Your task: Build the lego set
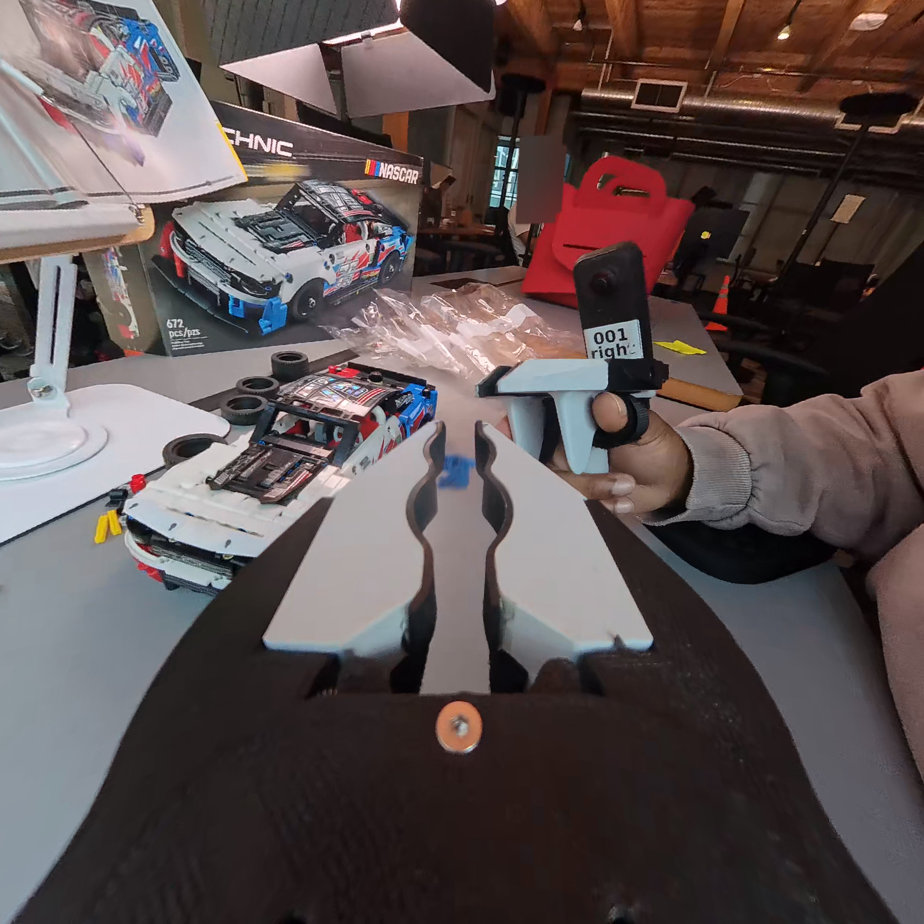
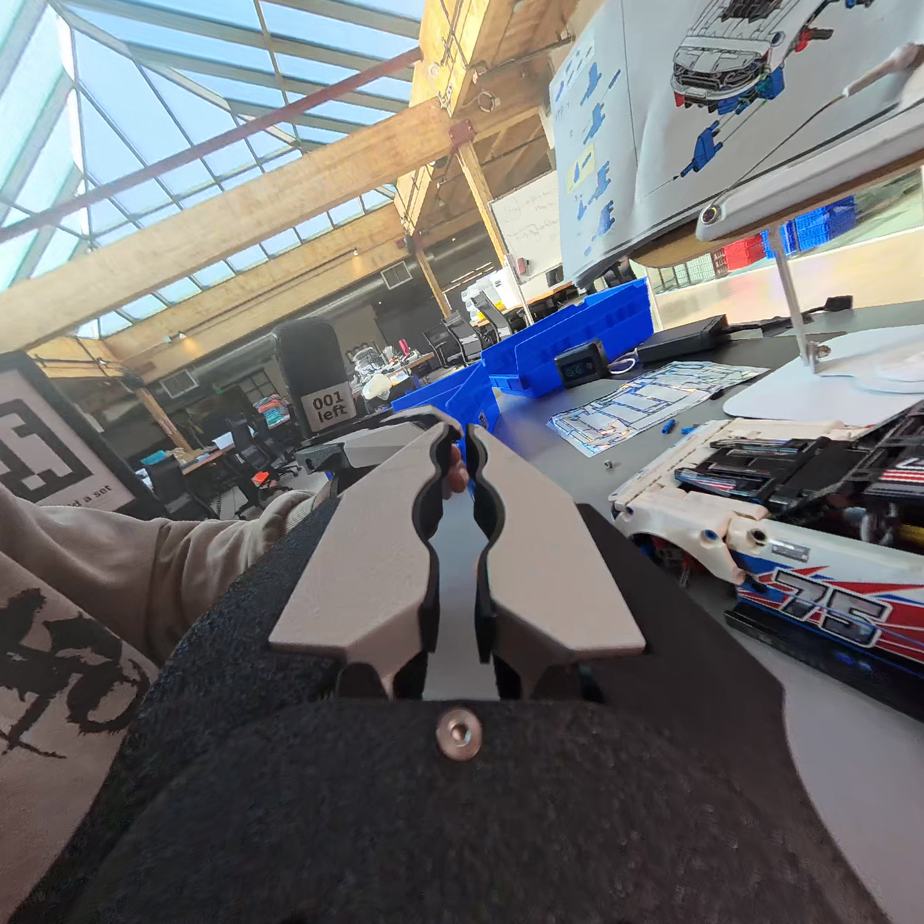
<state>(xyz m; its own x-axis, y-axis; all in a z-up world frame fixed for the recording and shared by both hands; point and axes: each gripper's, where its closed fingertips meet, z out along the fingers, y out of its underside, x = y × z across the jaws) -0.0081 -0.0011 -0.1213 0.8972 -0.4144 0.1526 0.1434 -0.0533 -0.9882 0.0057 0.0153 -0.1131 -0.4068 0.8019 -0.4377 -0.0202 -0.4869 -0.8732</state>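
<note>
Car (image 1: pixel 280 470) blocks left; table (image 1: pixel 700 675) free rt.

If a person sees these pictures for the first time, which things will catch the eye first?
First comes the toy car, nearly built, white with blue and red, on the grey table left of the left gripper. Behind it stands its box, and four loose black tyres lie beside the car. At right a hand holds the right gripper.
</note>
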